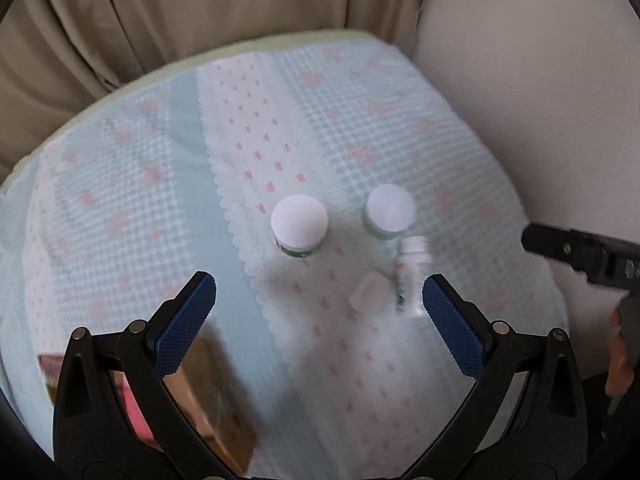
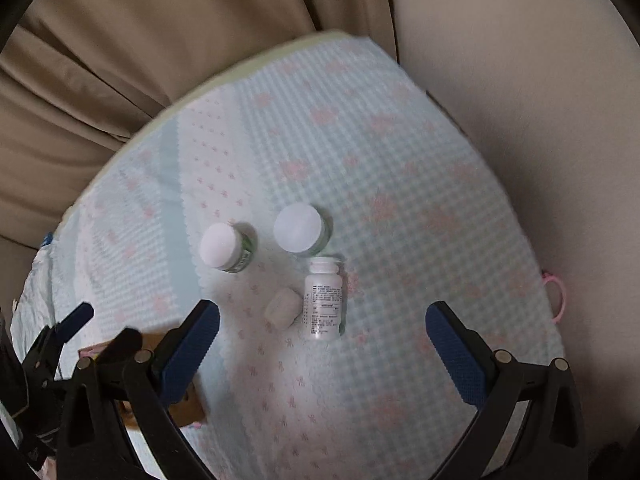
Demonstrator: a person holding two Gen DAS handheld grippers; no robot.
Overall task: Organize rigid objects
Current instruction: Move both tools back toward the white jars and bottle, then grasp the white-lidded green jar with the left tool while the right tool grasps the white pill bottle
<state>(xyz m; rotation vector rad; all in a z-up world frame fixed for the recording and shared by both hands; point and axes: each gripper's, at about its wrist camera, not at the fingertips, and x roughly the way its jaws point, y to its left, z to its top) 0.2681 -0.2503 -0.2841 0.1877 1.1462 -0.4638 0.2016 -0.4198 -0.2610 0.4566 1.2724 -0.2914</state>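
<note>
Two upright white-capped jars stand side by side on the patterned cloth: the left jar (image 1: 299,225) (image 2: 224,246) has a green label, the right jar (image 1: 389,211) (image 2: 299,228) is squat. Just in front of them a small white bottle (image 1: 412,274) (image 2: 324,298) lies on its side without a cap, and its loose white cap (image 1: 369,292) (image 2: 283,307) rests beside it. My left gripper (image 1: 320,312) hovers open above the cloth, short of the items. My right gripper (image 2: 322,334) is open too, its fingers straddling the space in front of the lying bottle. Neither holds anything.
A light blue cloth with pink flowers (image 2: 400,208) covers a rounded table. Beige curtains (image 1: 160,8) hang behind and a plain wall (image 2: 520,60) stands at right. A brown cardboard box (image 1: 208,384) (image 2: 184,404) sits at the near left. The other gripper (image 2: 76,320) shows at left.
</note>
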